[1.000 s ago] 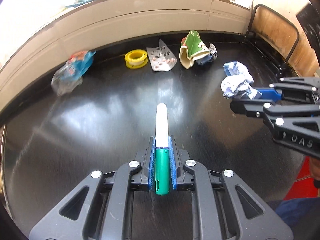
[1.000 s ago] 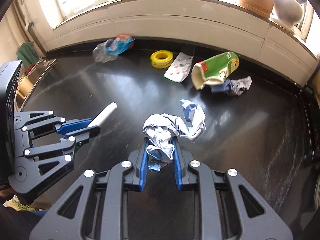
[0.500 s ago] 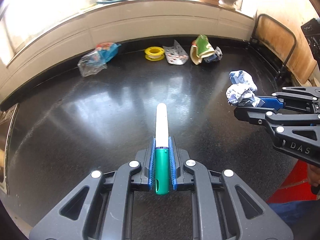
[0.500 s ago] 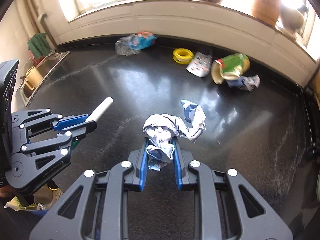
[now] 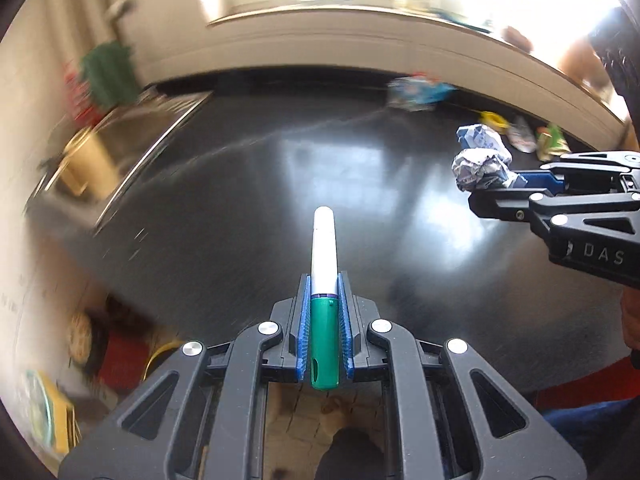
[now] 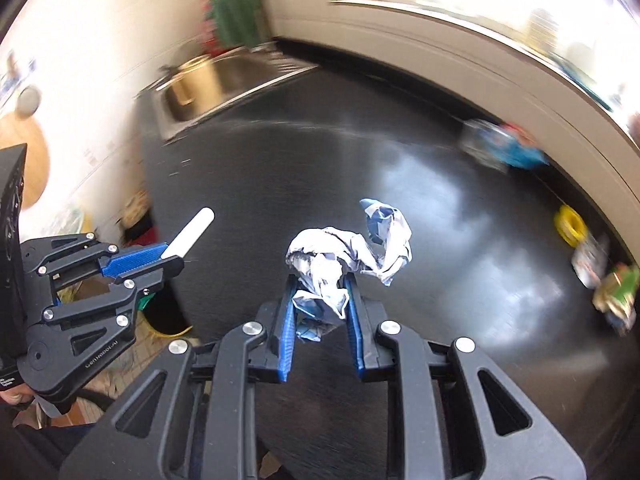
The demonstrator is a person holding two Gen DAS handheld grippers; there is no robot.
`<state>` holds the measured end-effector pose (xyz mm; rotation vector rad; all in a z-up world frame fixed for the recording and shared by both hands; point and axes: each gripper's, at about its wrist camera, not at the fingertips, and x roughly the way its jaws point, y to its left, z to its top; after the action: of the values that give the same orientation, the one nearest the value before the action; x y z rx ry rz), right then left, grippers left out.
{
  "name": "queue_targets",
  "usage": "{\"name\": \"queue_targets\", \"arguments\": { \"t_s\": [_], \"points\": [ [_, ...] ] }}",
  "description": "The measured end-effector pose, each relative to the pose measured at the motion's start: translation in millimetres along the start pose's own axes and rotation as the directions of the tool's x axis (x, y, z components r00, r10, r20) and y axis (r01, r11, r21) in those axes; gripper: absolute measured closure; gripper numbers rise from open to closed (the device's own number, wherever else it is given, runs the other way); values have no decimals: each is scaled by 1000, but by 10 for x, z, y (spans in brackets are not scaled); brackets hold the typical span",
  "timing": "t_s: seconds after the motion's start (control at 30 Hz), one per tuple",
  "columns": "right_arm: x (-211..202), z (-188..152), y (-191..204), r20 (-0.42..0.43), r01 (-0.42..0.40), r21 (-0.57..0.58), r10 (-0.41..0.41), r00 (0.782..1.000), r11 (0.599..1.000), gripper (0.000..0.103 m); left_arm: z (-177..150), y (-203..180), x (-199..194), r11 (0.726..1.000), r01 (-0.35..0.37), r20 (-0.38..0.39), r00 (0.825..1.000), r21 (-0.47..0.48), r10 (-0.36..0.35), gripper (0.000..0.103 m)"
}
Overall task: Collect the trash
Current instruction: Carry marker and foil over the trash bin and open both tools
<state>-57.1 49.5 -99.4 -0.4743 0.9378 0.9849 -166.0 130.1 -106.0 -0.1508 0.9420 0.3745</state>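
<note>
My left gripper [image 5: 324, 280] is shut on a marker [image 5: 323, 264] with a white barrel and green cap, held above the black counter's [image 5: 240, 208] front edge; it also shows in the right wrist view [image 6: 188, 234]. My right gripper [image 6: 320, 284] is shut on a crumpled white-and-blue paper ball [image 6: 344, 256], also seen at the right of the left wrist view [image 5: 480, 160]. More trash lies far right by the wall: a blue plastic wrapper [image 6: 504, 146], a yellow tape roll [image 6: 570, 225], a pill blister pack [image 6: 588, 260] and a green carton [image 6: 618, 290].
A steel sink [image 6: 204, 84] is set into the counter at the far left. A green cloth [image 6: 234, 20] hangs behind it. Beyond the counter's left edge are floor items, including a yellow-rimmed dark bin [image 6: 164, 316]. A white wall ledge [image 5: 360, 52] runs behind the counter.
Both grippers have swung left and back toward the counter's front-left edge with their loads. The sink has come into view and the remaining trash has slid to the far right. The view is blurred.
</note>
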Motion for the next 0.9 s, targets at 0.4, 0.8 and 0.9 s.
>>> {"name": "queue_targets", "arguments": {
  "t_s": [0.4,0.8,0.9],
  "points": [
    [864,351,2218,-212,-352,-317,296,931,881,80,-1266,1504,-249,903,-235,-169,968,-361,184,90],
    [1729,447,3217,-397,-449,-341,307,865,826,80,-1936,2435,183,810,-237,-216,966,-537,140,90],
    [1882,501,3307,-415,-445,-337,293,861,830,80,-1943,2489,270,809,-232,-221,967,-540,129,90]
  ]
}}
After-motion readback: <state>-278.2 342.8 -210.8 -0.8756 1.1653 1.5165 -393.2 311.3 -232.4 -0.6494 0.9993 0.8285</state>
